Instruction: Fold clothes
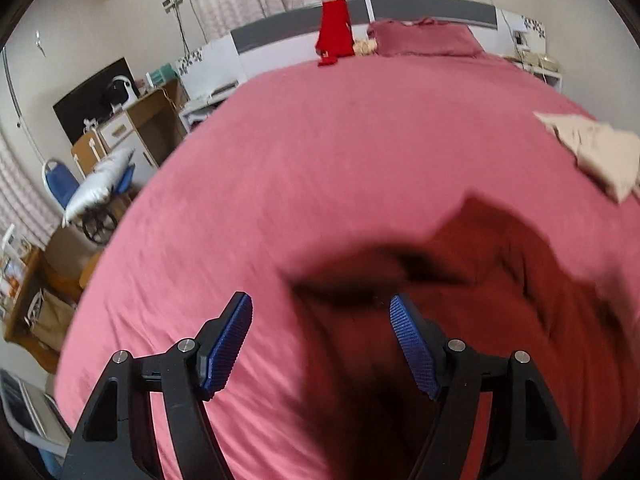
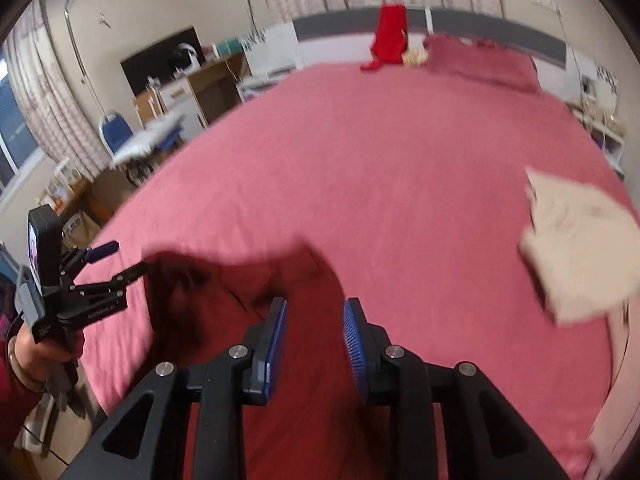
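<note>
Left wrist view: the left gripper (image 1: pixel 321 311) hangs over a pink bed (image 1: pixel 320 152) with its blue pads (image 1: pixel 230 344) spread wide and nothing between them. A dark red garment (image 1: pixel 500 280) lies blurred on the bed just ahead and to the right of the fingers; its near part runs under the right pad. A beige garment (image 1: pixel 596 152) sits near the bed's right edge, well apart from the dark one. At the far end a bright red cloth (image 1: pixel 335 32) hangs against the grey headboard (image 1: pixel 432 10), beside a pink pillow (image 1: pixel 424 38). A blue chair (image 1: pixel 60 184) stands off the bed to the left.

Right wrist view: the right gripper (image 2: pixel 315 308) is above the dark red garment (image 2: pixel 280 320), pads (image 2: pixel 356 348) a narrow way apart, with cloth seen through the gap but not pinched. The left gripper (image 2: pixel 120 258) shows at the left edge in the person's hand (image 2: pixel 36 350), fingers apart, the lower fingertip at the garment's blurred left corner; whether it touches I cannot tell. The beige garment (image 2: pixel 580 248) lies to the right, near the bed (image 2: pixel 380 140) edge
</note>
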Demonstrator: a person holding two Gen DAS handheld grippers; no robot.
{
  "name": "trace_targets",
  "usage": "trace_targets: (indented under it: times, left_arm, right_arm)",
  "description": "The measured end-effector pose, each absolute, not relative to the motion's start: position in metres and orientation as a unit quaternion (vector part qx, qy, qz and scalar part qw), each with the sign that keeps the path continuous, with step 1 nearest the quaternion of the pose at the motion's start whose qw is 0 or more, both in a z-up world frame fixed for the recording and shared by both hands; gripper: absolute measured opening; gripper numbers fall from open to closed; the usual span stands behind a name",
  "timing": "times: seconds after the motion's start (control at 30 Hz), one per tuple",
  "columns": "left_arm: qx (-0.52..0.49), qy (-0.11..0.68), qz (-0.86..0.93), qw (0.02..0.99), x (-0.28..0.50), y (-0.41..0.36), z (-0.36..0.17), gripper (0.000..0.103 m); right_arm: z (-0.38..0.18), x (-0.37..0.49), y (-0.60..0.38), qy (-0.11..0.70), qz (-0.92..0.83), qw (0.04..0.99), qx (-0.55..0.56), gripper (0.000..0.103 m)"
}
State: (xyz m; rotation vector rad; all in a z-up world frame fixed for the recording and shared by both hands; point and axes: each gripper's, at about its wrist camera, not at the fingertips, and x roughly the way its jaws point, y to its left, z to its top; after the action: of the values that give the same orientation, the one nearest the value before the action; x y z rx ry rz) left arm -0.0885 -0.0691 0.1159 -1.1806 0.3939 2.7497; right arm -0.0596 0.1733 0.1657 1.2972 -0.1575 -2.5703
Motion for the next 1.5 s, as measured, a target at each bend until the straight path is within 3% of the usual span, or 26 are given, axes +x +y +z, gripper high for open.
trace_targets:
  times: [0.27, 0.43, 0.57, 0.83, 0.87, 0.9, 0.93, 1.0, 1.23, 1.4, 1.5]
  left_arm:
    - [-0.403, 0.007, 0.912, 0.076, -0.01, -0.053, 0.064, 0.074]
    - [-0.425, 0.05, 0.902, 0.058, -0.006, -0.038, 0.033, 0.074]
    - [-0.404, 0.089, 0.91, 0.043, 0.004, -0.029, 0.012, 0.083]
    - [-0.386, 0.092, 0.918, 0.022, 0.008, -0.022, 0.005, 0.088]
    - [-0.386, 0.088, 0.918, 0.024, 0.007, -0.023, 0.005, 0.088]
    - [-0.388, 0.084, 0.918, 0.025, 0.006, -0.023, 0.005, 0.088]
    - [-0.389, 0.08, 0.918, 0.026, -0.001, -0.029, 0.006, 0.088]
    - [-0.391, 0.073, 0.917, 0.029, -0.006, -0.035, 0.006, 0.089]
    - [-0.391, 0.069, 0.917, 0.024, -0.002, -0.038, 0.007, 0.091]
    - [-0.392, 0.069, 0.917, 0.023, -0.002, -0.038, 0.008, 0.091]
    - [-0.392, 0.072, 0.917, 0.02, -0.002, -0.037, 0.008, 0.092]
  right_arm:
    - [0.099, 0.022, 0.16, -0.061, -0.804, 0.198, 0.558, 0.029]
    - [0.075, 0.061, 0.14, -0.08, -0.747, 0.25, 0.611, 0.029]
    - [0.057, 0.084, 0.144, -0.089, -0.733, 0.219, 0.638, 0.029]
    - [0.024, 0.099, 0.133, -0.098, -0.702, 0.231, 0.667, 0.03]
    - [0.023, 0.101, 0.131, -0.095, -0.705, 0.234, 0.662, 0.028]
    - [0.026, 0.107, 0.133, -0.098, -0.707, 0.24, 0.658, 0.019]
    - [0.029, 0.104, 0.134, -0.108, -0.708, 0.247, 0.653, 0.011]
    - [0.039, 0.098, 0.147, -0.153, -0.706, 0.265, 0.638, 0.007]
    - [0.093, 0.066, 0.263, -0.376, -0.719, 0.249, 0.529, 0.006]
    - [0.132, 0.037, 0.381, -0.464, -0.77, 0.153, 0.41, 0.006]
    - [0.148, 0.015, 0.465, -0.48, -0.807, 0.045, 0.342, 0.006]
